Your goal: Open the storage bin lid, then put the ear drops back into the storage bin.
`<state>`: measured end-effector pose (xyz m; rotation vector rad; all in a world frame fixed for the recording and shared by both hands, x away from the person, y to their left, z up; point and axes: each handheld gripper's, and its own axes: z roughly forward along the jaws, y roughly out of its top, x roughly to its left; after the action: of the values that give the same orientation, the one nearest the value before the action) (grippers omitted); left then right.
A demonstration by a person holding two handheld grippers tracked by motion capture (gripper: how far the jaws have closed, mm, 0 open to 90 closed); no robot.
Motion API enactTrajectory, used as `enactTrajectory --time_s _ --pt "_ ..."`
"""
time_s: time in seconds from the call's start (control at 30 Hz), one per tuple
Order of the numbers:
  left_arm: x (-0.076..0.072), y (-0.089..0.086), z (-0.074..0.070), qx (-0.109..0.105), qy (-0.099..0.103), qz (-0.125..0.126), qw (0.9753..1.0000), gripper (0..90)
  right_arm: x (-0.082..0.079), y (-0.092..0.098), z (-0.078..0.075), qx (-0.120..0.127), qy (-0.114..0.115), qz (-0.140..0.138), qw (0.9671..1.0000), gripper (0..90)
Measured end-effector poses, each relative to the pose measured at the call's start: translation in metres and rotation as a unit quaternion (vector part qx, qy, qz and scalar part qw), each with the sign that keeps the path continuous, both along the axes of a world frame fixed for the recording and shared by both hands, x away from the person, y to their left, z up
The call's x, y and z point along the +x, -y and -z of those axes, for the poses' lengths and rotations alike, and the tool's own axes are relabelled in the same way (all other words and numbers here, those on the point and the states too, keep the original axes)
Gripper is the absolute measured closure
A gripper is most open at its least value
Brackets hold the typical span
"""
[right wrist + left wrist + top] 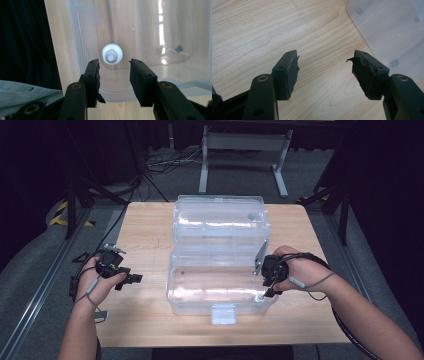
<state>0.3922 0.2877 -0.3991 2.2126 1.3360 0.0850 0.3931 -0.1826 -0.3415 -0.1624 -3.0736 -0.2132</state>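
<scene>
Right tongs point(113, 68): released, jaws apart, poised over the box's lower right corner in the high view.
White cap point(112, 54): small, round, inside the clear box point(220, 270), just beyond those jaws.
Left tongs point(324, 66): released, over bare surface point(262, 27), left of the box.
Lid point(218, 217): swung up behind, mid-frame.

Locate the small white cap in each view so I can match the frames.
High view: white cap sits at the near right corner inside the clear box, just below the right gripper.
Left gripper view: not in this picture.
Right gripper view: upper centre, just beyond the open jaws.
Shared landmark: the clear box on the wooden table.
</scene>
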Motion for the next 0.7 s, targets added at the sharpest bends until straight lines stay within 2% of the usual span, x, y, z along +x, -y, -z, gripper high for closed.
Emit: enactTrajectory --time_s 0.43,0.7 --pt "0.000 0.006 -0.004 -0.001 0.004 0.010 0.9999 38.3 -0.004 0.011 -0.026 0.044 0.014 0.025 0.9986 58.6" --pt "-0.003 0.016 -0.011 -0.003 0.012 0.027 0.9996 38.0 -0.007 0.009 -0.036 0.069 0.024 0.021 0.9971 57.6"
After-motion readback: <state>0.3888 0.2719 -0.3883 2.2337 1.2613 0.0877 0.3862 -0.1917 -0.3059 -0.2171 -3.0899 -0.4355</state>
